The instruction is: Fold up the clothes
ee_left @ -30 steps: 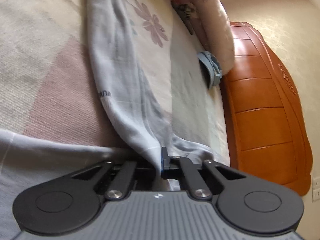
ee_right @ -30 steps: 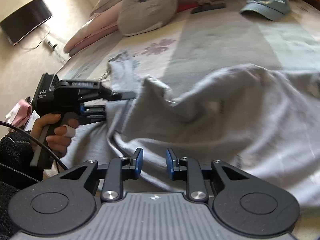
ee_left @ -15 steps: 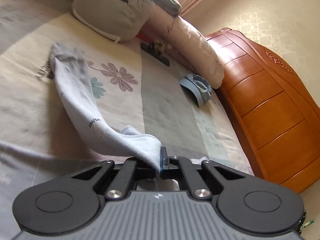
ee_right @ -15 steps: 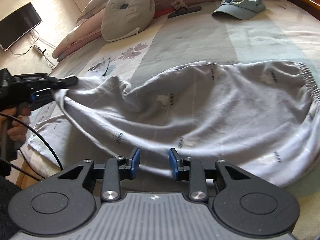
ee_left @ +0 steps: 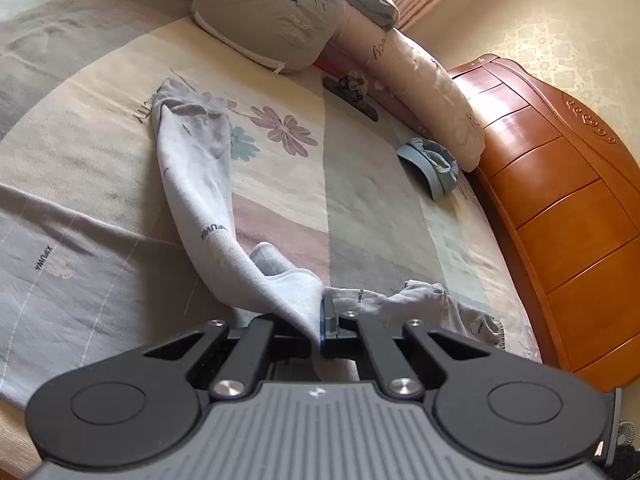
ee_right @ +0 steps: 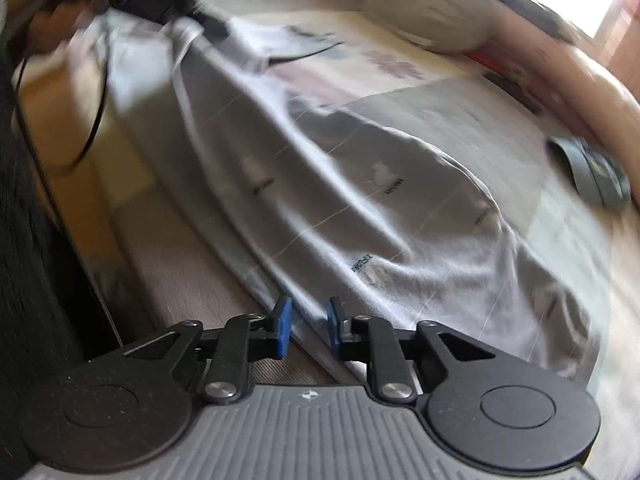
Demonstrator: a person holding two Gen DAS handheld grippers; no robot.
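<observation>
My left gripper (ee_left: 322,322) is clamped tight on a fold of the pale grey pajama pants (ee_left: 200,184), with the cloth pinched between its blue pads. From that pinch one pant leg stretches away across the bed (ee_left: 376,216) toward a grey cushion (ee_left: 276,12), its far end crumpled beside a printed purple flower. More of the same garment lies flat to the left and bunched to the right of the pinch.

My right gripper (ee_right: 308,330) has its jaws a little apart; they have just been closing. The near hem of the pants runs between the blue pads, but the pads do not press on it. This view is blurred by motion. Beyond the gripper the pants spread up and to the left, to where my left hand (ee_right: 52,4) holds the other gripper at the top corner.

Farther out, a blue cap (ee_left: 432,166) lies on the bed near a long pink bolster (ee_left: 420,80), just beside the orange wooden headboard (ee_left: 560,208).
</observation>
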